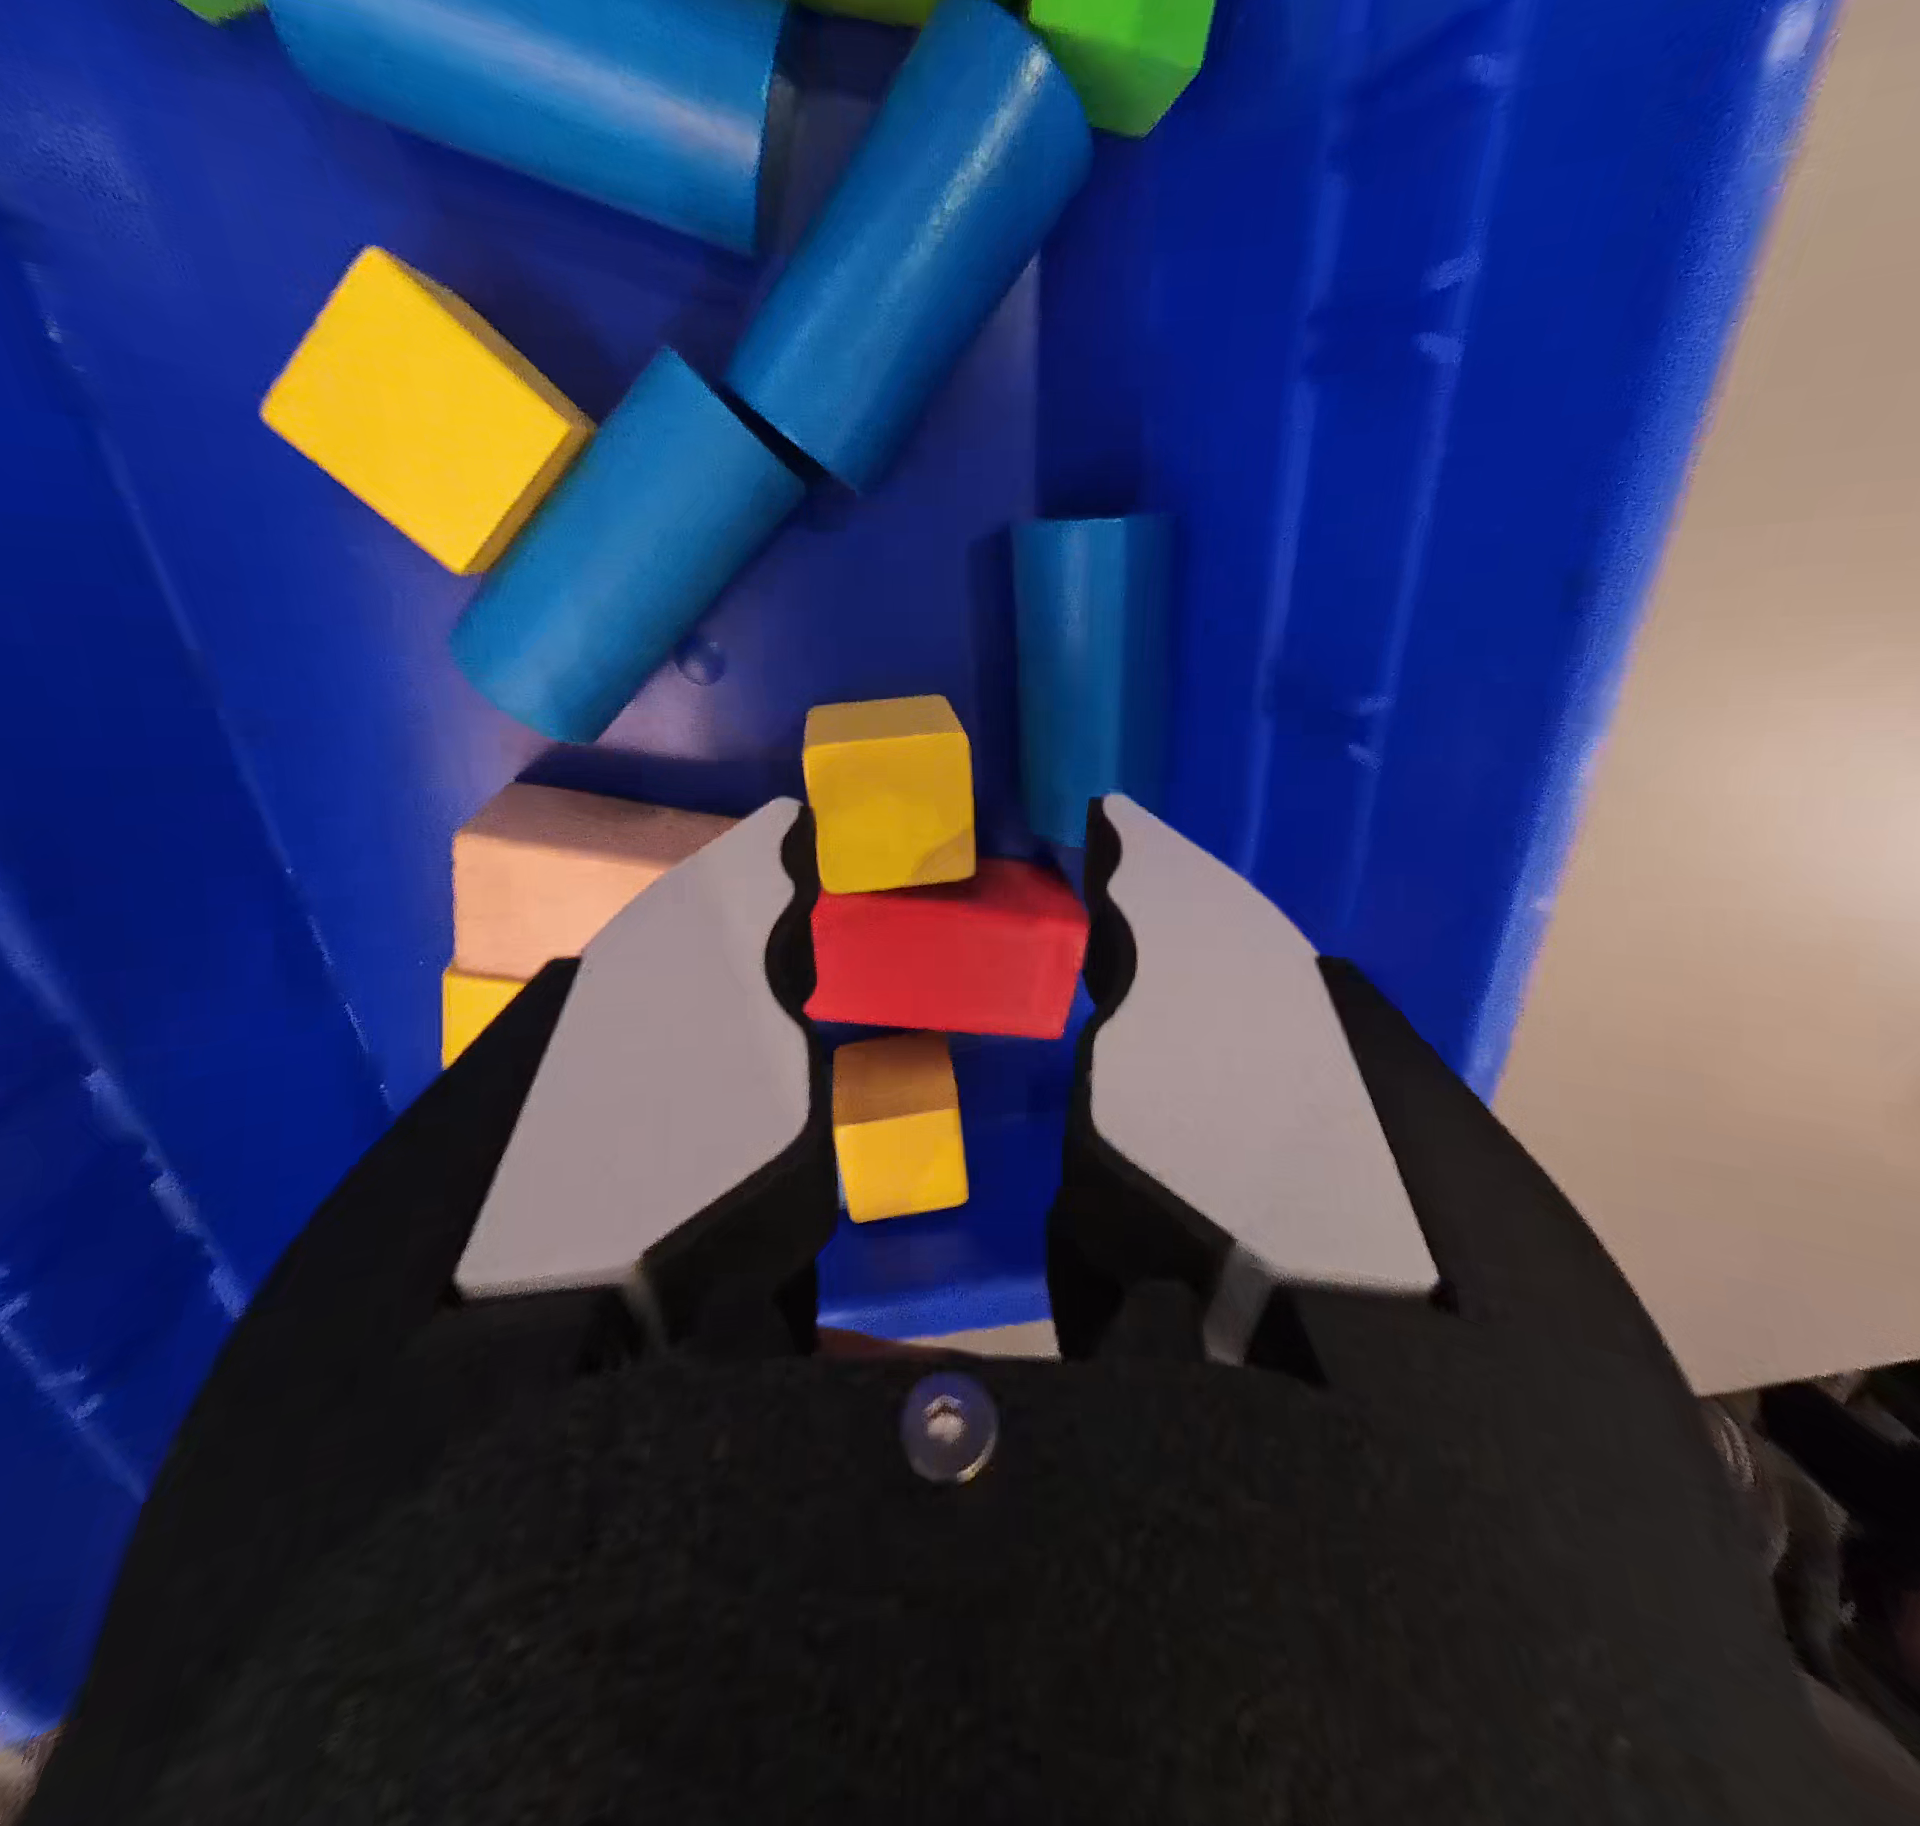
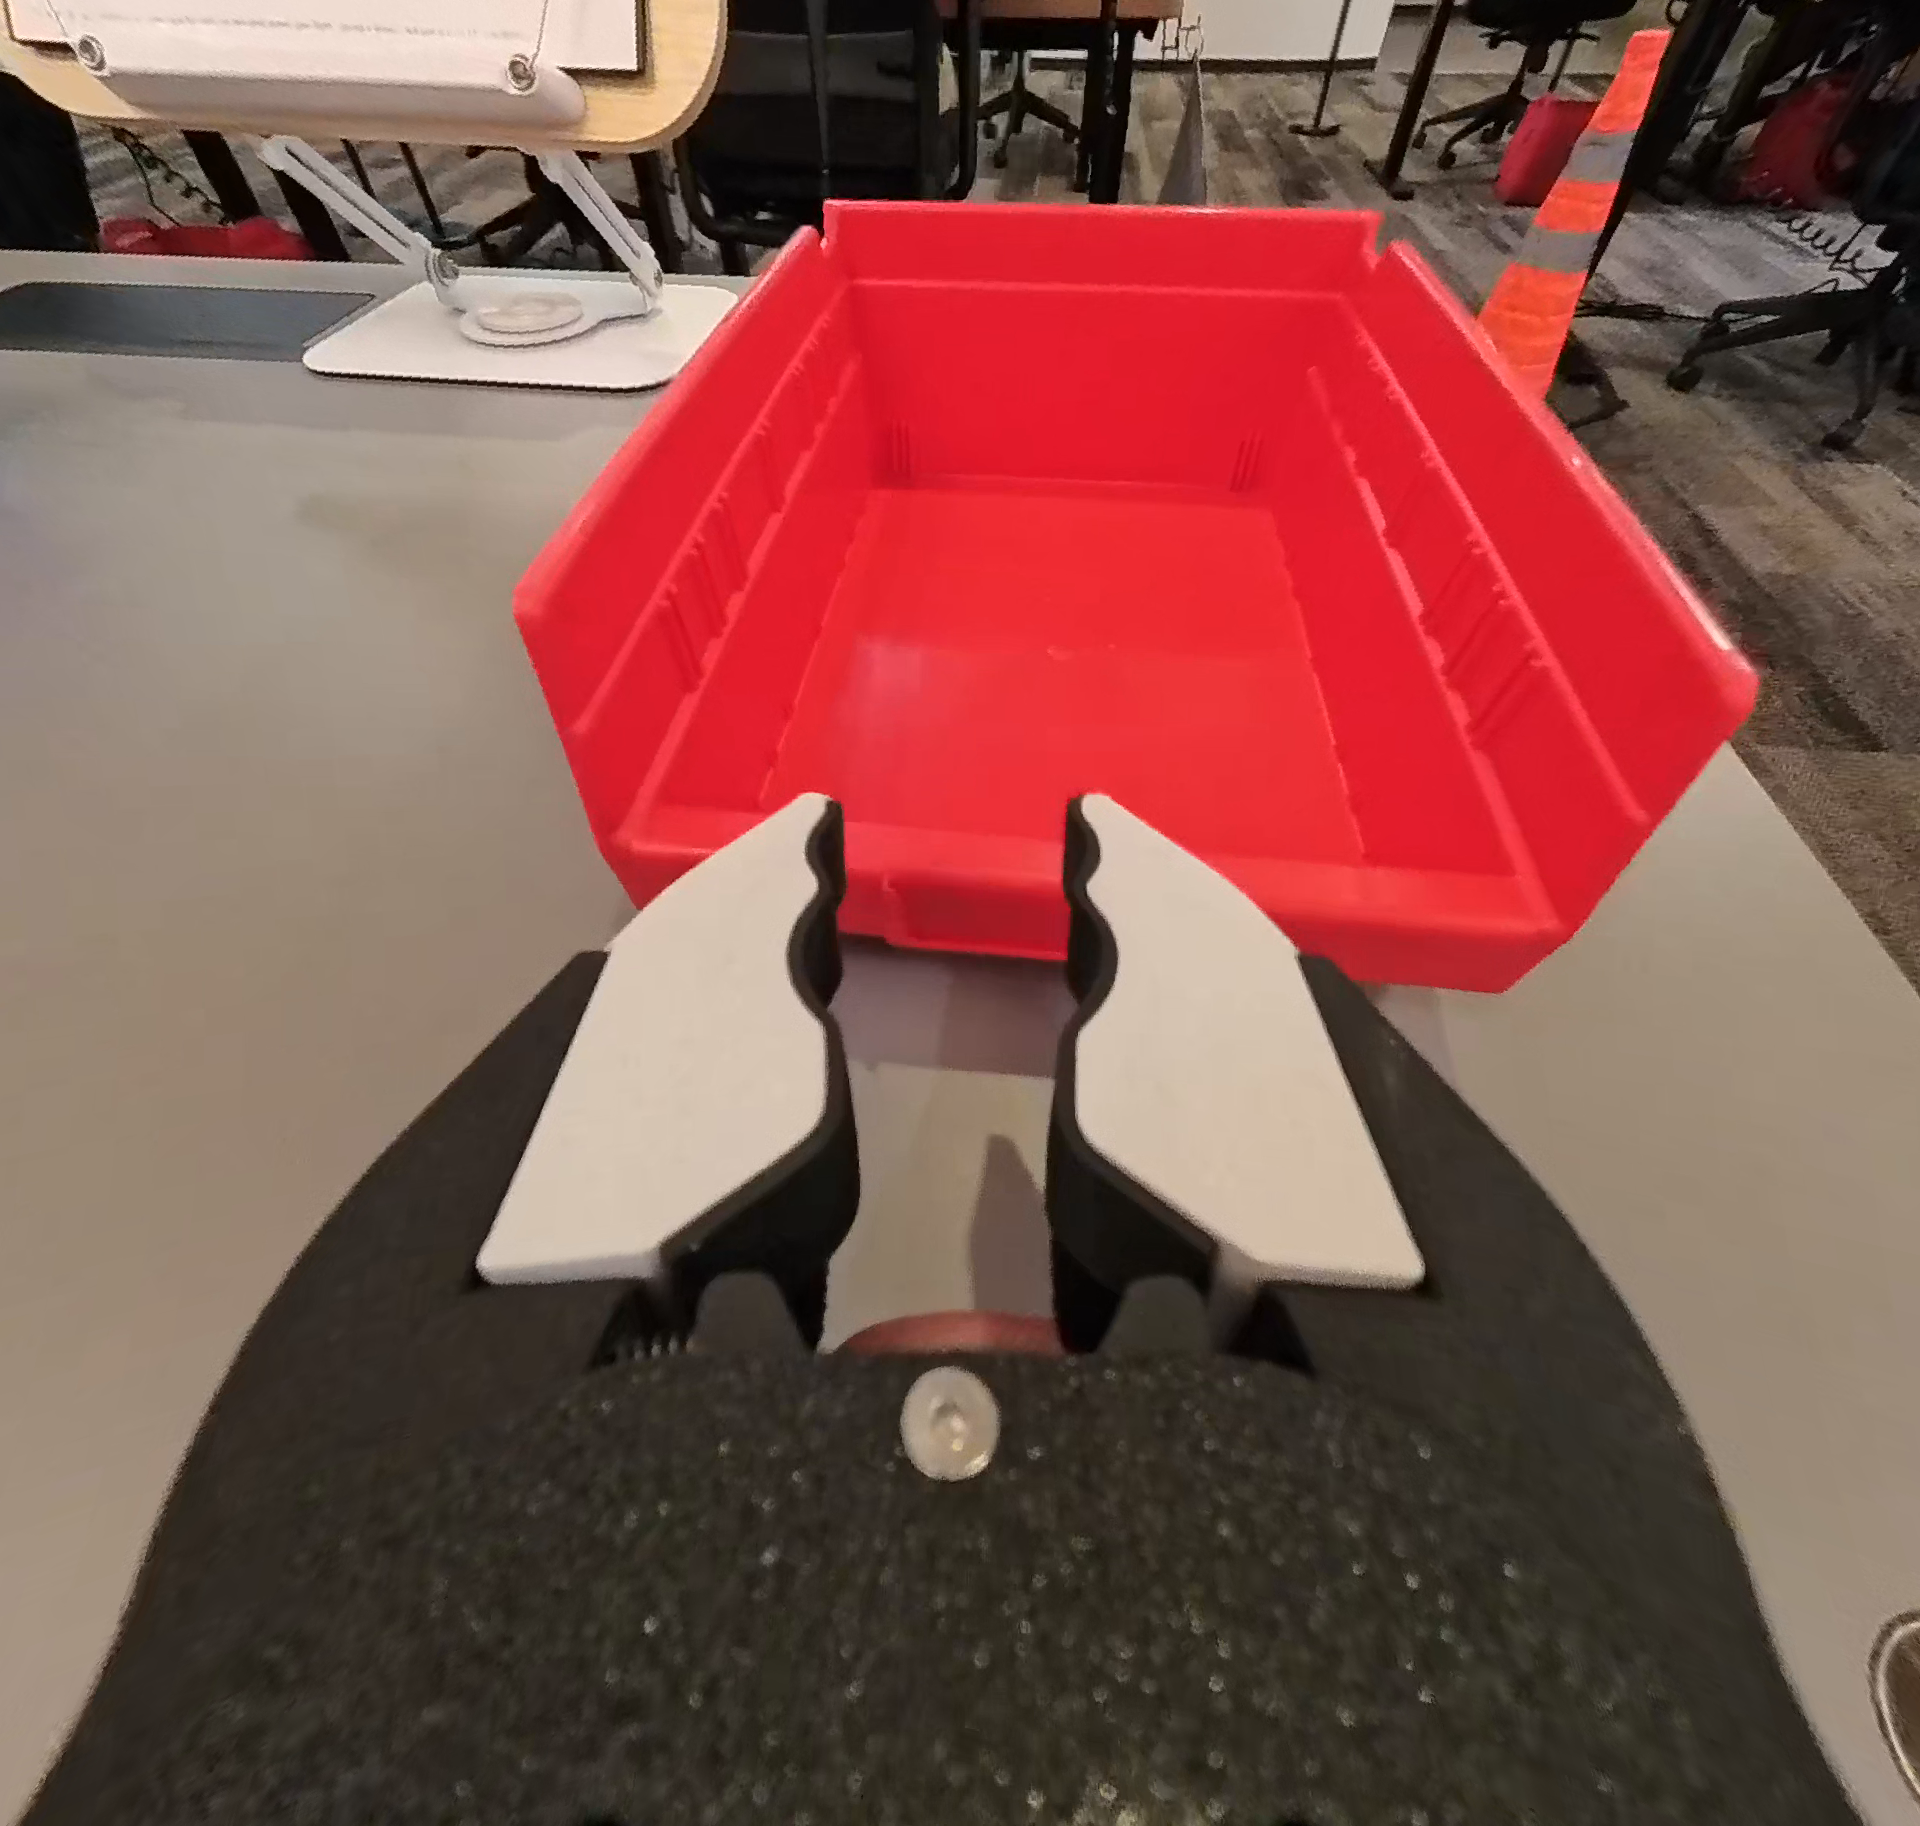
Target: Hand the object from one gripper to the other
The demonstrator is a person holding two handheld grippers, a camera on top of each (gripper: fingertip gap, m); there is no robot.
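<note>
In the left wrist view my left gripper [image 1: 945,841] reaches down into a blue bin [image 1: 1351,529] full of wooden blocks. Its jaws sit on both ends of a red block [image 1: 940,955], pads touching it. A yellow cube [image 1: 888,789] lies against the red block's far side and another yellow cube [image 1: 899,1142] lies under its near side. In the right wrist view my right gripper [image 2: 951,820] is open and empty, hovering over the grey table [image 2: 260,685] just before the near wall of an empty red bin [image 2: 1621,737].
The blue bin also holds several blue cylinders [image 1: 904,249], a larger yellow block [image 1: 421,405], green blocks [image 1: 1122,0] and a plain wood block [image 1: 551,872]. A white stand [image 2: 499,327] carrying a paper sheet stands at the table's back left. Office chairs and an orange cone [image 2: 1569,207] stand beyond.
</note>
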